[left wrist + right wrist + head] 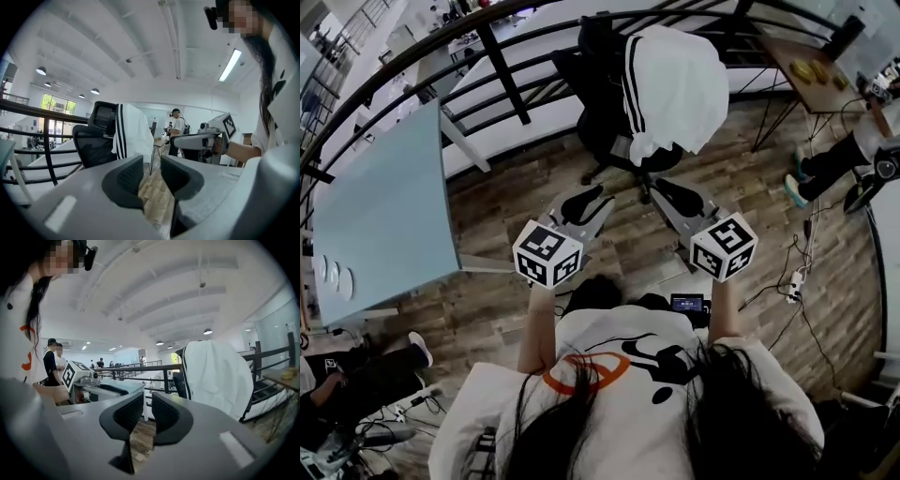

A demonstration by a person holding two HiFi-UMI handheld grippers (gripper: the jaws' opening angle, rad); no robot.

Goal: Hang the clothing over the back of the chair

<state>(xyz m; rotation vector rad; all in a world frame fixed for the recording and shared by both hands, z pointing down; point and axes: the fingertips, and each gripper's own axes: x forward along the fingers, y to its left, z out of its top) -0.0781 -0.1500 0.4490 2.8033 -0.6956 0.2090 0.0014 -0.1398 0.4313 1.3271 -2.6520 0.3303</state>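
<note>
White jacket (pixel 675 84) drapes the chair (pixel 598 103) back, task seemingly complete; my left gripper (pixel 584 202) and right gripper (pixel 677 196) hover empty, jaws slightly apart.

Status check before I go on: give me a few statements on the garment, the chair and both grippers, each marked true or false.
1. The white garment is draped over the back of the chair. True.
2. The left gripper is clamped on the garment. False: nothing sits between its jaws, and only wooden floor shows through the gap.
3. The right gripper holds nothing. True.
4. The garment lies on the light blue table. False: it hangs on the chair, apart from the table.
5. The garment has black stripes along one edge. True.
</note>
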